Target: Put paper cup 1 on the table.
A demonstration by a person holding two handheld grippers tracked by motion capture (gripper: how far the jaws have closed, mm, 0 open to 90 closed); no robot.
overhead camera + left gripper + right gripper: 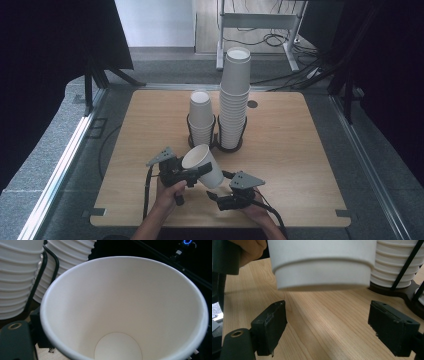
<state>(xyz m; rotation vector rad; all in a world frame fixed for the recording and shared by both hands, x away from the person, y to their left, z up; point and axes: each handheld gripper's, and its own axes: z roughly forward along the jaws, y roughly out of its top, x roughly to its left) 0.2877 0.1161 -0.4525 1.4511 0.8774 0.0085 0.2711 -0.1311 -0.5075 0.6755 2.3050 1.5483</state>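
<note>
While we counted the things on the wooden table (300,150), we found two stacks of white paper cups standing side by side in a black wire holder (216,145): a short stack (201,117) at left and a tall stack (234,100) at right. One single cup (204,165) hung tilted in the air just before the holder, its mouth turned up and leftward. Our left gripper (192,172) was clamped on that cup's wall, held level by the left hand (170,196). Our right gripper (327,325) lay low over the table beneath the cup's base, its jaws spread apart with only bare wood between them.
</note>
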